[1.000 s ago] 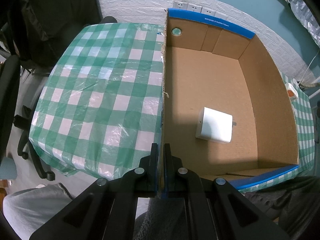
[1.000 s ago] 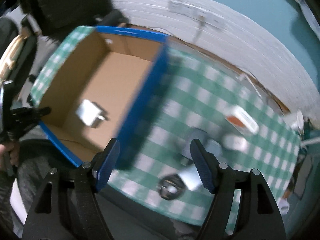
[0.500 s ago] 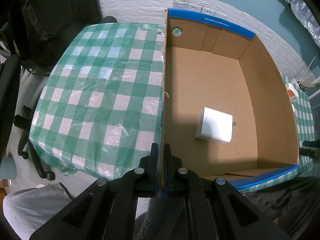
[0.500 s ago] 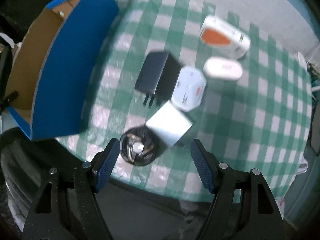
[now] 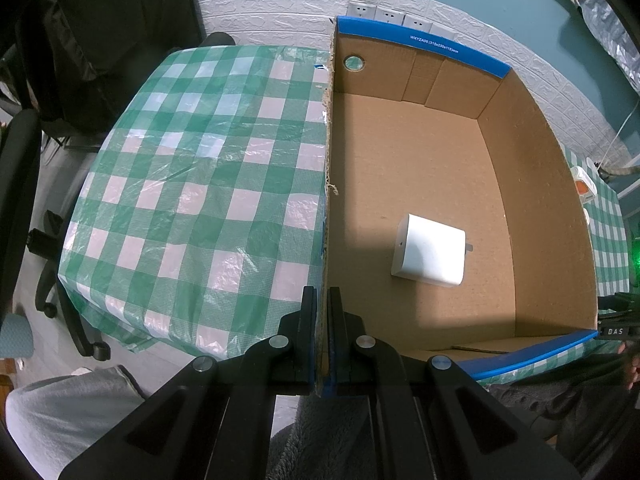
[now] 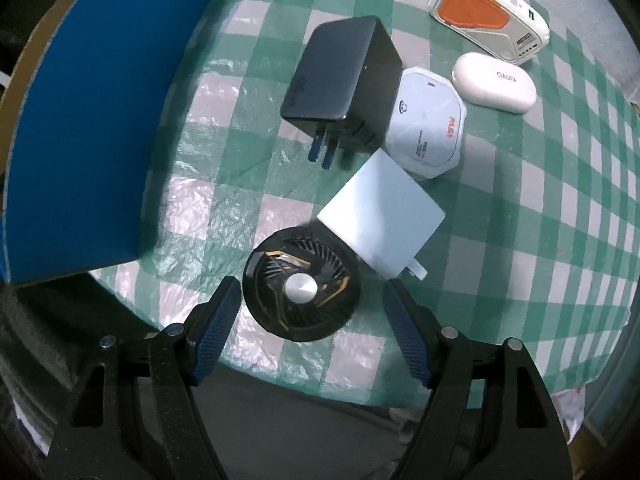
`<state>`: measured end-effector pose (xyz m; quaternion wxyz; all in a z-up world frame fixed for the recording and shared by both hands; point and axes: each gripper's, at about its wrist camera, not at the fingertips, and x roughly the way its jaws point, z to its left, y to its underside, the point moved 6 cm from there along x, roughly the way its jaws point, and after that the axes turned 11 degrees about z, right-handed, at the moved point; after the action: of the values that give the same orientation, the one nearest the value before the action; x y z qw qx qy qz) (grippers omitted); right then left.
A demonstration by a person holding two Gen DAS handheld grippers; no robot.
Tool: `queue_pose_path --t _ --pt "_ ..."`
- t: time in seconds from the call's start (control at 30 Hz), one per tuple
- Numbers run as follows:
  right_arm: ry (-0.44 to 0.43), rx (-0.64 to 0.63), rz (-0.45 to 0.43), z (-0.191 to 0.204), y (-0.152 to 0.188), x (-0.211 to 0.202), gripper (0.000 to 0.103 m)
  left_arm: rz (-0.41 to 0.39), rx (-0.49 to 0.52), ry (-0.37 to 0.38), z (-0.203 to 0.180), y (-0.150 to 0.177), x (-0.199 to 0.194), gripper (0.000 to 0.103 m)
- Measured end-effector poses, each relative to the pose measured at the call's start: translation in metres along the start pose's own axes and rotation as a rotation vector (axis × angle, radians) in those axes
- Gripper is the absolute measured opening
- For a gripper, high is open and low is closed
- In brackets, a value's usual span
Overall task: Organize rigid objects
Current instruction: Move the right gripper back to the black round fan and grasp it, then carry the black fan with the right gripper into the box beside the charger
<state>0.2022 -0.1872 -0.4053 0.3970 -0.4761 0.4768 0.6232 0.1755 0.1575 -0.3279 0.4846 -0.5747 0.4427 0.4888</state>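
The cardboard box [image 6: 76,128] is cut off by the left edge of the right wrist view, its interior out of sight there. In the left wrist view the box's right wall hides most of an orange-and-white device [image 5: 583,184] on the desk [image 5: 192,184], and small print on the blue rim [image 5: 434,45] is barely legible. The round black fan [image 6: 301,289] overlaps a corner of the pale square charger [image 6: 382,226].

white charger [image 5: 430,251] lies flat in the cardboard box [image 5: 532,184] (prong pointing right).
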Motion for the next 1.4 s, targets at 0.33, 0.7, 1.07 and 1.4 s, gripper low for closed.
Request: queue_pose_path --t 0.33,0.7,1.07,1.4 --pt "0.005 -0.003 0.0 0.009 -0.005 0.015 0.062 0.0 -0.002 0.004 0.0 0.001 0.0 0.004" --pt "-0.004 -0.056 -0.037 0.02 0.012 0.001 0.061 0.0 -0.002 0.001 -0.001 0.001 0.001 0.004" --pt "-0.014 -0.132 -0.13 0.048 0.007 -0.069 0.061 0.0 0.002 -0.002 0.001 0.001 0.0 0.004" --pt "-0.005 -0.24 -0.212 0.092 -0.038 -0.13 0.061 0.0 0.002 0.001 0.001 0.0 0.001 0.004"
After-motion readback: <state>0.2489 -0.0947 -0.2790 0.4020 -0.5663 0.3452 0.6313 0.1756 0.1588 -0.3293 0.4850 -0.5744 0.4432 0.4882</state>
